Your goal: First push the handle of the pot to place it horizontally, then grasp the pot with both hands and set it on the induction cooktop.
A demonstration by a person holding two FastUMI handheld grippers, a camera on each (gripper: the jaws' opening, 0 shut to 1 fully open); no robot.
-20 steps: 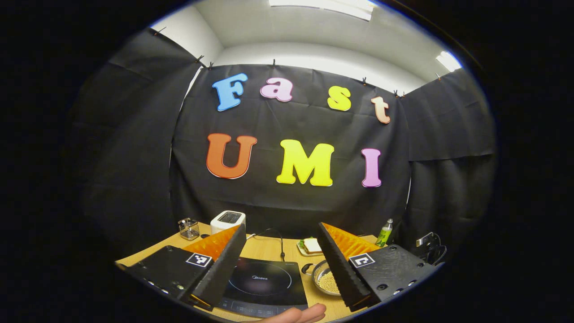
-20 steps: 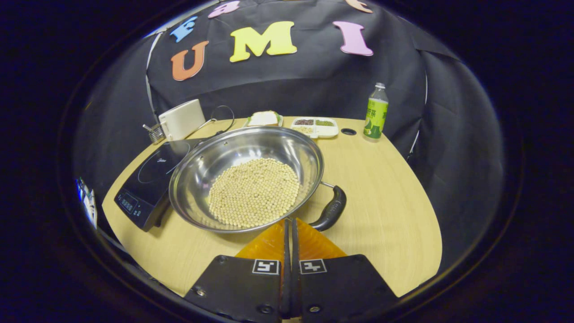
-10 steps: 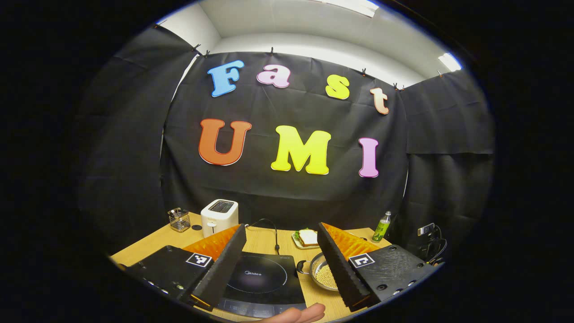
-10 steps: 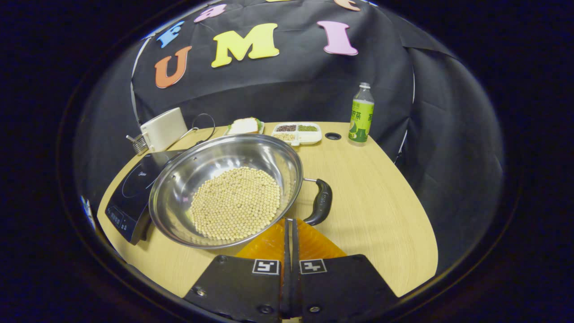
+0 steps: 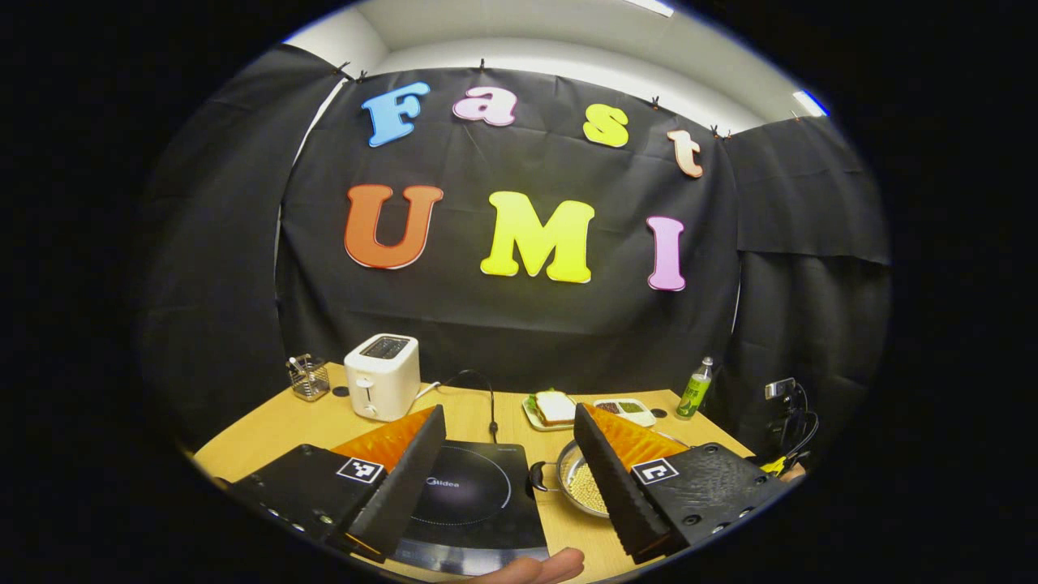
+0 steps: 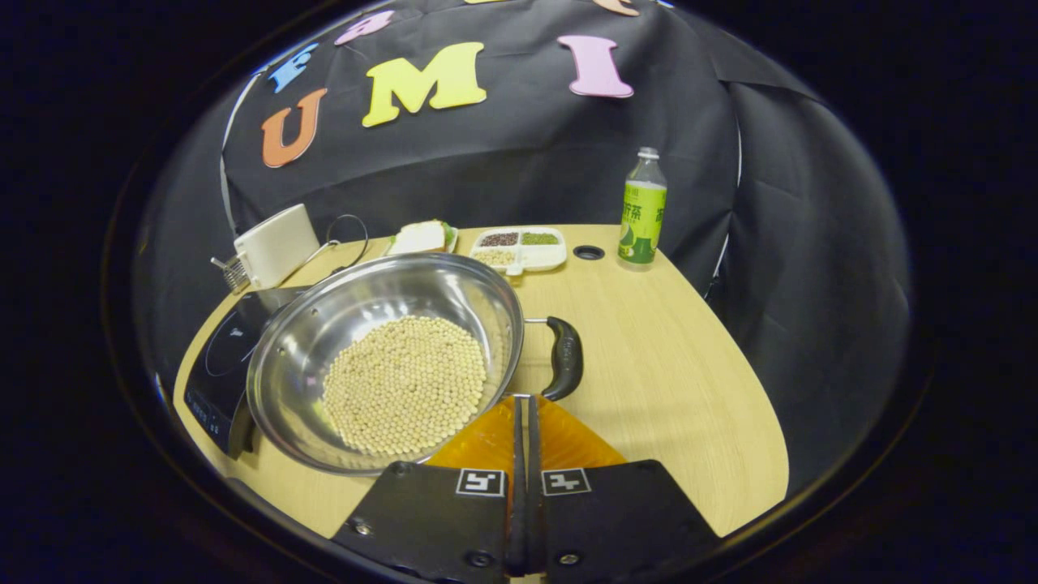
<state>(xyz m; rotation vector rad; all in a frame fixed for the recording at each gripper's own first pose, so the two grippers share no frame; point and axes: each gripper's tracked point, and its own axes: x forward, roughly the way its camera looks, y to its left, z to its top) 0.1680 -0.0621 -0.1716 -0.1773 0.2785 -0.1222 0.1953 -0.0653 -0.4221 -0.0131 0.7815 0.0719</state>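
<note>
A steel pot (image 6: 389,357) full of pale beans stands on the wooden table, right beside the black induction cooktop (image 6: 212,361). Its black handle (image 6: 563,357) juts from the right side of the rim. My right gripper (image 6: 523,400) is shut with nothing in it, its tips close by the handle's near end; whether they touch it I cannot tell. In the left gripper view, my left gripper (image 5: 509,414) hangs open above the cooktop (image 5: 474,495). The pot (image 5: 582,489) shows between its fingers, with a small loop handle (image 5: 537,477) toward the cooktop.
At the back of the table stand a white toaster (image 6: 274,243), a wire utensil holder (image 5: 308,379), a sandwich plate (image 6: 422,238), a compartment tray (image 6: 519,247) and a green bottle (image 6: 642,212). A cord (image 5: 486,397) runs to the cooktop. A person's fingertip (image 5: 539,566) shows below.
The pot's handle has swung round from the near right toward the pot's right side, with the shut right gripper following it. The left gripper view has tilted down, and more table shows.
</note>
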